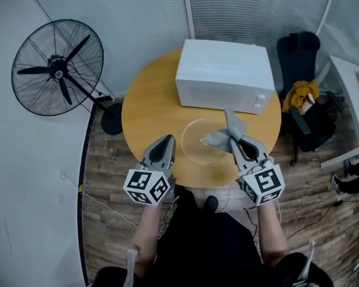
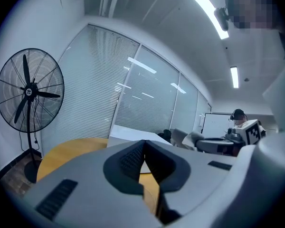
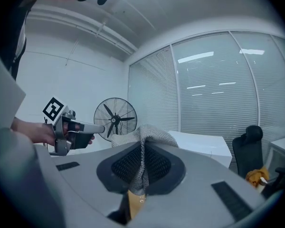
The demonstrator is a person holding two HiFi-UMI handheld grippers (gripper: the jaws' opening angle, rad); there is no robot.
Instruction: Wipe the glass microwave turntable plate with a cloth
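Observation:
A clear glass turntable plate (image 1: 194, 149) lies flat on the round wooden table (image 1: 148, 109), in front of the white microwave (image 1: 224, 75). My right gripper (image 1: 234, 140) is shut on a grey cloth (image 1: 226, 134), which hangs over the plate's right side. In the right gripper view the cloth (image 3: 142, 141) is pinched between the jaws and bunches above them. My left gripper (image 1: 167, 140) is shut with nothing in it, held at the plate's left edge. In the left gripper view its jaws meet with nothing between them.
A black standing fan (image 1: 58, 70) is left of the table. A black office chair (image 1: 300, 58) with a yellow item stands to the right, beside a white desk (image 1: 354, 88). Cables lie on the wooden floor (image 1: 107, 208).

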